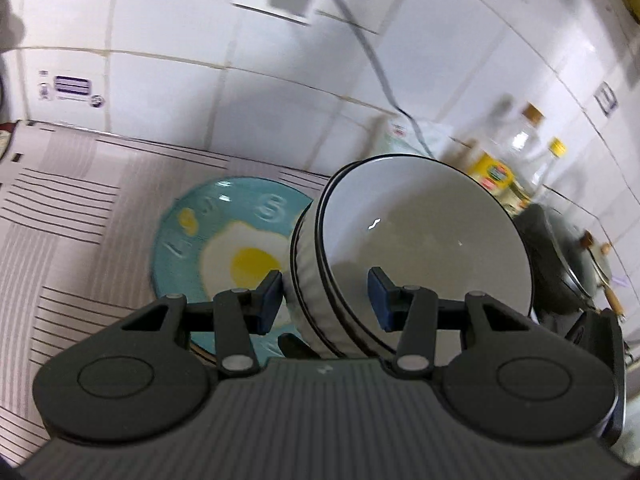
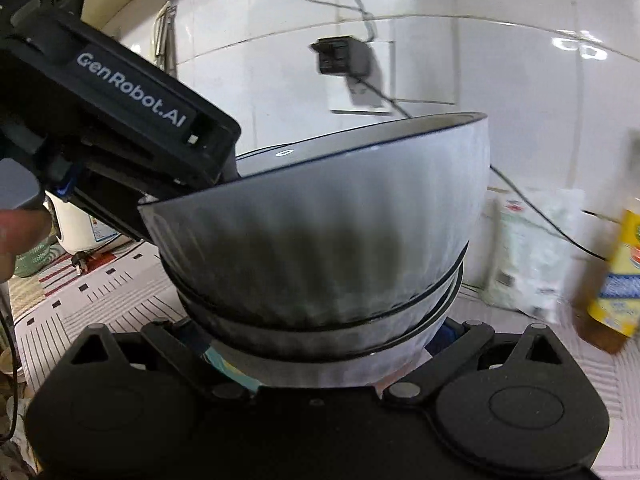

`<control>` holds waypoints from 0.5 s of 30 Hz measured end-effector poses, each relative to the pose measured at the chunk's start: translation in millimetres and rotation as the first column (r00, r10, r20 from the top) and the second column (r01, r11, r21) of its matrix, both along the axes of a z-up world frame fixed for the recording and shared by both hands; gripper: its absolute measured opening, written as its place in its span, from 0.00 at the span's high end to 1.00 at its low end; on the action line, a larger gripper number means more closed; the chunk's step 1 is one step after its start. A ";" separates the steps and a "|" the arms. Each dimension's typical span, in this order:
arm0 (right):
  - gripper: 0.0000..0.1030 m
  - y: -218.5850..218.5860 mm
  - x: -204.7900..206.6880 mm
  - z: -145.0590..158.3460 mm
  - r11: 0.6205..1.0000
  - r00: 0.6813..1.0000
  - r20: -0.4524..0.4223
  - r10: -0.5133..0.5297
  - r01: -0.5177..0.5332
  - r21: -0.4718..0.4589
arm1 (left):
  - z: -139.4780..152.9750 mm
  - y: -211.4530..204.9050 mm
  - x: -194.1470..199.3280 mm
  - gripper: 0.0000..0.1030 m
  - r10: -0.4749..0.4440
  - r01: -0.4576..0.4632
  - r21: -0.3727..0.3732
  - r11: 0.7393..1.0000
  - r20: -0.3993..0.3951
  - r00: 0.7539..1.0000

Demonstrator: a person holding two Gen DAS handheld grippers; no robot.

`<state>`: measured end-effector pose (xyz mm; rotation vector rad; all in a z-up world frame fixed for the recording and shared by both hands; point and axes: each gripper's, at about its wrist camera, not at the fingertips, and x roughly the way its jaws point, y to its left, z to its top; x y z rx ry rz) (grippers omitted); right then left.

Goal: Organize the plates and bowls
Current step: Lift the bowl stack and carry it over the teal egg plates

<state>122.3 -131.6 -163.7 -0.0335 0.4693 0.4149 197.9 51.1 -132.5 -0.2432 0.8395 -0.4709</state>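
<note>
The stack of bowls [image 1: 400, 248] consisted of nested white bowls with dark rims; the right wrist view showed at least three [image 2: 320, 240] seated one inside another, tilted. In the left wrist view the stack stood partly over the blue egg-print plate [image 1: 224, 236], which lay flat on the striped counter mat [image 1: 60, 208]; whether the lowest bowl rested on the plate or was held clear of it could not be determined. The left gripper [image 1: 324, 300] straddled the near rims, one blue pad [image 1: 269, 300] outside the wall and the other inside the top bowl. A gap showed at the inner pad, so the jaws appeared apart and not yet clamped. The right gripper [image 2: 320, 344] sat low against the base of the stack, one finger on either side; its fingertips were hidden behind the bowls, so its state could not be told. To perform the step well, the operator should probably close the left jaws squarely across the rims, support the base from the right, level the stack, and seat it centrally on the plate. A tilted stack might slide apart. Bottles [image 1: 520, 148] and a dark pan [image 1: 552, 256] stood near the right side, against the tiled wall [image 1: 200, 40].
</note>
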 end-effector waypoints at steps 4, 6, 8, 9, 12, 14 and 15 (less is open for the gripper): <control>0.01 15.5 19.5 -6.4 0.999 0.999 -0.013 0.034 -0.034 0.029 | -8.2 12.4 18.9 0.57 0.034 -0.034 0.015 0.999 -0.008 0.999; 0.01 21.0 25.6 -14.4 0.998 0.999 -0.019 0.046 -0.045 0.032 | -14.8 17.3 29.5 0.56 0.041 -0.041 0.011 0.999 -0.016 0.999; 0.01 27.4 36.8 -22.7 0.998 0.998 -0.035 0.057 -0.056 0.024 | -20.7 21.4 40.1 0.56 0.048 -0.047 0.014 0.999 -0.034 0.998; 0.01 29.6 40.2 -26.0 0.998 0.997 -0.042 0.063 -0.062 0.023 | -24.3 23.1 44.8 0.56 0.050 -0.049 0.014 0.999 -0.040 0.998; 0.01 36.2 49.9 -34.6 0.998 0.995 -0.069 0.066 -0.064 0.021 | -33.2 24.4 52.6 0.56 0.046 -0.045 0.019 0.999 -0.052 0.998; 0.01 40.4 54.6 -38.6 0.998 0.994 -0.092 0.065 -0.064 0.012 | -37.1 25.7 55.9 0.56 0.043 -0.042 0.017 0.999 -0.062 0.997; 0.01 42.4 55.8 -40.1 0.998 0.993 -0.097 0.064 -0.064 0.006 | -39.2 26.0 57.5 0.56 0.041 -0.040 0.018 0.999 -0.067 0.997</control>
